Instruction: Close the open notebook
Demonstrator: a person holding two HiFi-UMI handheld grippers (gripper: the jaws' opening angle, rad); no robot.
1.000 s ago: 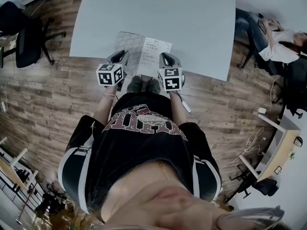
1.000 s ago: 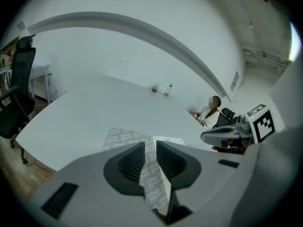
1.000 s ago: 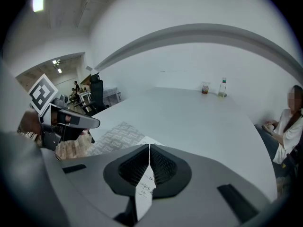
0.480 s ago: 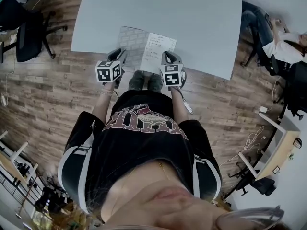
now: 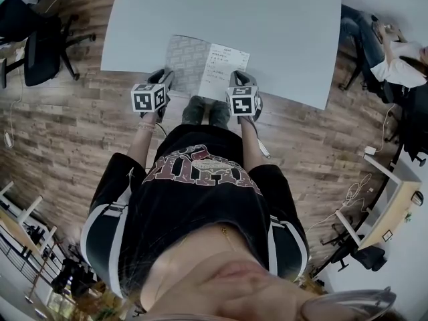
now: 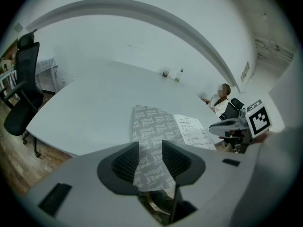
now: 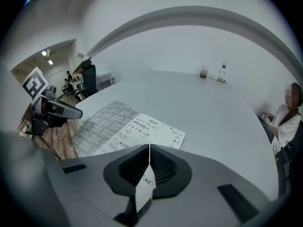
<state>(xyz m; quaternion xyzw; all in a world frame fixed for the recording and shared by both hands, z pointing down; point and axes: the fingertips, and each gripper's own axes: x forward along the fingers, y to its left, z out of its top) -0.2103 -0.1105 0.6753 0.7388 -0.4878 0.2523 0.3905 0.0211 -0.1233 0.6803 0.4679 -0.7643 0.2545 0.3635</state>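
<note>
Still wide open, the notebook (image 5: 206, 64) is laid flat at the near edge of the table (image 5: 221, 5), approx. midway along that edge. Its patterned cover (image 6: 150, 126) is on the L and the written page (image 7: 151, 129) on the R. Vs. the head view a sec ago no leaf is seen raised, so the closing itself is judged not yet begun.

The near rim of the written page is pinched by the R gripper (image 7: 149, 161): the jaws are clenched, w/ a thin white sheet caught btwn the pads. On the other side the jaws of the L gripper (image 6: 150, 156) have just been opening. They are now parted, w/ the patterned cover lined up in the gap but pressed by neither pad, so that side is taken as released.

For the task this suggests a hold is kept on the R only. The fold is prob. to be made by swinging the written page over onto the patterned cover, w/ the L gripper freed to steady it or get clear. If only one leaf is caught, the book may be left part-open.

Further out, a small bottle (image 7: 221, 73) is stood at the table's far edge. An office chair (image 5: 37, 42) is parked off the far-L corner, and a seated person (image 5: 394, 55) is seen beyond the R edge.
</note>
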